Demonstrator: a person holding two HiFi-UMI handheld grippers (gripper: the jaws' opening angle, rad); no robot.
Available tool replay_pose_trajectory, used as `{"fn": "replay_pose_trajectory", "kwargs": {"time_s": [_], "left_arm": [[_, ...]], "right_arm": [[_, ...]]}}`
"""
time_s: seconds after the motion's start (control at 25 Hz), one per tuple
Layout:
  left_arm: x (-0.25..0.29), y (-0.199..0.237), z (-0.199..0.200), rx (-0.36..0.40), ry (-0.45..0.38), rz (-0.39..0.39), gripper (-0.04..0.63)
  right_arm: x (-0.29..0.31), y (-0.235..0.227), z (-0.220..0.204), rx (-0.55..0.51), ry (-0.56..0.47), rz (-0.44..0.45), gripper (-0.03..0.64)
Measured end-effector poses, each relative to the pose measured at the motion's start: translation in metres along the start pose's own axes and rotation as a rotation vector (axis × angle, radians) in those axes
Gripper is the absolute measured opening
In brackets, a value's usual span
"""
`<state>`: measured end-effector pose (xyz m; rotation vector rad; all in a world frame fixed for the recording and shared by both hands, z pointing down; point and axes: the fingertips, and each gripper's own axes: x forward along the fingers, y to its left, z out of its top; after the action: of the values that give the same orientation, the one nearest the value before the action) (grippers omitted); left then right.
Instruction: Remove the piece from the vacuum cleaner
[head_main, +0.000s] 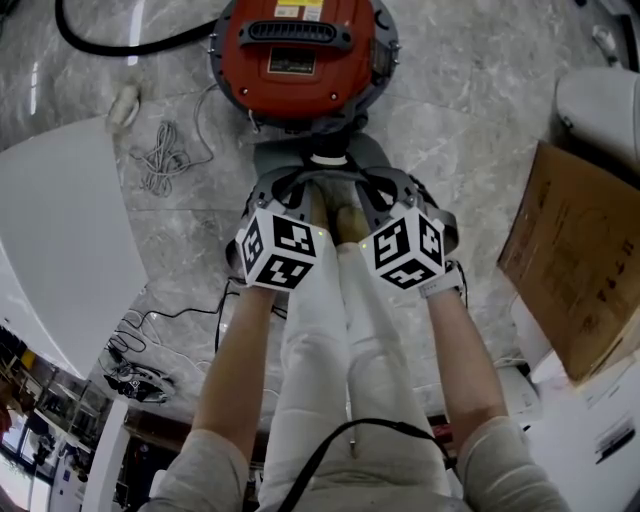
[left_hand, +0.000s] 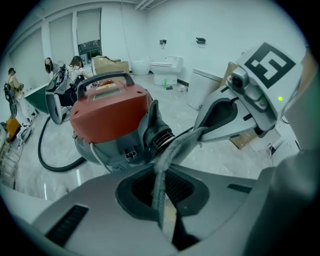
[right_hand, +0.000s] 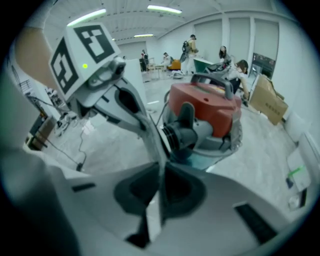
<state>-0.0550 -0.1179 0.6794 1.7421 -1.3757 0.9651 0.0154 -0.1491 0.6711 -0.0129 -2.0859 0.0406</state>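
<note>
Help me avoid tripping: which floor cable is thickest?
The hose curving top left by the red vacuum cleaner; the pale coil and dark lower tangle are thin.

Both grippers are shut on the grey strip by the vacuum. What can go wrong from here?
1. Left gripper and right gripper pinch one thin grey strip close together; uneven pulling may tear it or slip it from one grip.
2. Whether it is free of the vacuum cleaner isn't clear; a hard tug might drag the canister.
</note>
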Motion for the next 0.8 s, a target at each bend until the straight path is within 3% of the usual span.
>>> {"fn": "replay_pose_trajectory", "kwargs": {"time_s": [0.28, 0.48, 0.8], "left_arm": [[0.009, 0.005, -0.016, -0.102, 0.028, -0.018, 0.034], [-0.006, -0.002, -0.006, -0.021, 0.018, 0.007, 0.034], [-0.019, -0.011, 0.014, 0.094, 0.005, 0.028, 0.034]], "right_arm": [[-0.008, 0.010, 0.016, -0.091, -0.008, -0.032, 0.026], [0.000, 0.002, 0.001, 0.034, -0.023, -0.017, 0.026], [0.017, -0.001, -0.013, 0.141, -0.018, 0.033, 0.025]]}}
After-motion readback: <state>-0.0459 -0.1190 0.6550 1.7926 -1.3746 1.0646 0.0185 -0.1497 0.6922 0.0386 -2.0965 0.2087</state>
